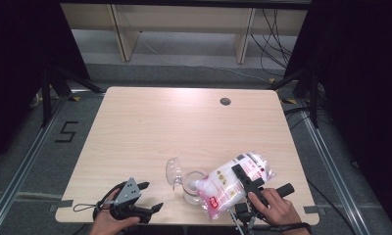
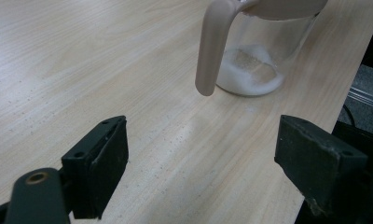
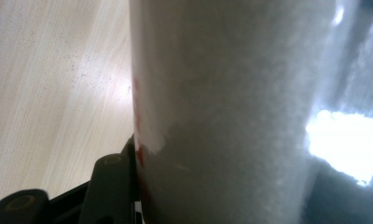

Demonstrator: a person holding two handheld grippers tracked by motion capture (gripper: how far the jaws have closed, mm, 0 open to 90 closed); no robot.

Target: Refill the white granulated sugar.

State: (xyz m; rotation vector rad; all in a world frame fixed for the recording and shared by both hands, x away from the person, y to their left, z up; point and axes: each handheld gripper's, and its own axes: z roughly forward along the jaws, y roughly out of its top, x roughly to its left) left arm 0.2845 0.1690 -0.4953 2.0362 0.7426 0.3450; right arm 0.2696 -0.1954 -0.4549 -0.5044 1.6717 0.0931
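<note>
Left claw (image 1: 146, 197): released, jaws spread wide, resting low at the near edge of the pale wood-grain surface (image 1: 150, 127), gripping nothing. In the left gripper view the clear glass jug with a beige handle and rim (image 2: 250, 51) stands upright ahead of the jaws; a shallow layer of white granules covers its bottom. In the high view a clear domed lid (image 1: 173, 172) sits tilted just beside the jug, on its left. Right claw (image 1: 247, 180): clenched on the transparent plastic bag of white granules with red print (image 1: 233, 183). The bag is tilted, its lower end at the jug mouth.
</note>
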